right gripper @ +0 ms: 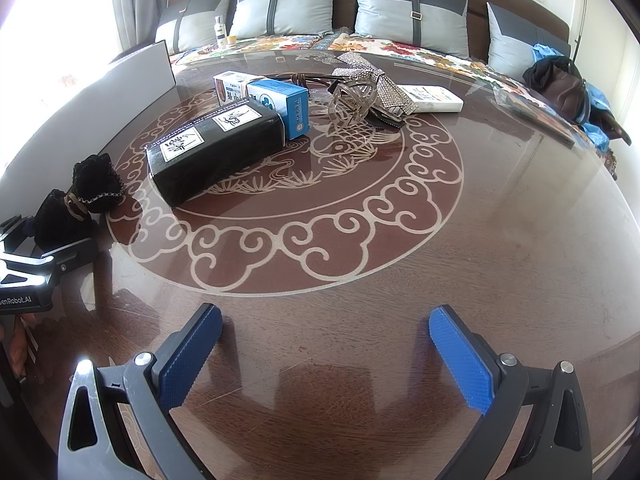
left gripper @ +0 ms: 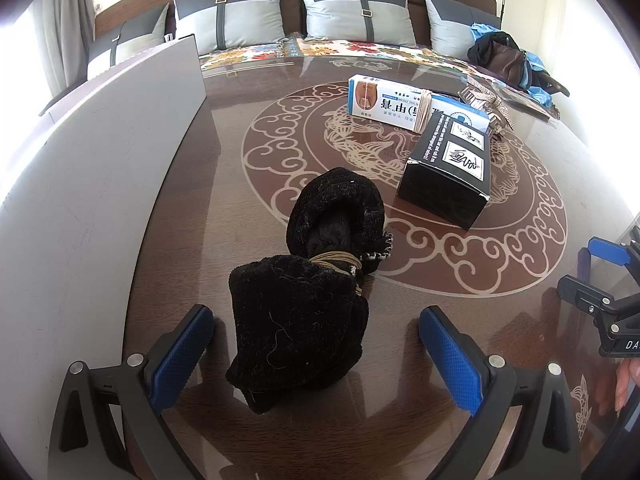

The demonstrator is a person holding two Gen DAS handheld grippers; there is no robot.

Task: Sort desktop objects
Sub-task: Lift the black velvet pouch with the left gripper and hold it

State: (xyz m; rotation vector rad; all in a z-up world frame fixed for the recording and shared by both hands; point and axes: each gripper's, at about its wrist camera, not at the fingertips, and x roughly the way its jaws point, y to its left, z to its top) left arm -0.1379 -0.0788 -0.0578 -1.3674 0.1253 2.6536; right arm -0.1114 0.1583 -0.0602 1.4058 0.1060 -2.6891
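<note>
A black fuzzy hair bow [left gripper: 316, 292] tied at its middle with tan cord lies on the brown patterned table [left gripper: 460, 312]. My left gripper [left gripper: 316, 348] is open, its blue pads on either side of the bow's near lobe, not pressing it. The bow [right gripper: 80, 196] shows at the far left in the right wrist view, with the left gripper's body below it. My right gripper [right gripper: 326, 356] is open over bare table with nothing between its fingers. A black box [right gripper: 212, 152], a blue-white box [right gripper: 280, 104], a white medicine box [left gripper: 386, 100], a clear claw clip [right gripper: 354, 98] and a rhinestone bow [right gripper: 376, 80] lie mid-table.
A grey-white board [left gripper: 100, 168] lies along the table's left side. A white flat box [right gripper: 432, 98] sits behind the clip. Beyond the table is a sofa with grey cushions [right gripper: 408, 12], a small bottle [right gripper: 220, 30] and a dark bag [right gripper: 560, 80].
</note>
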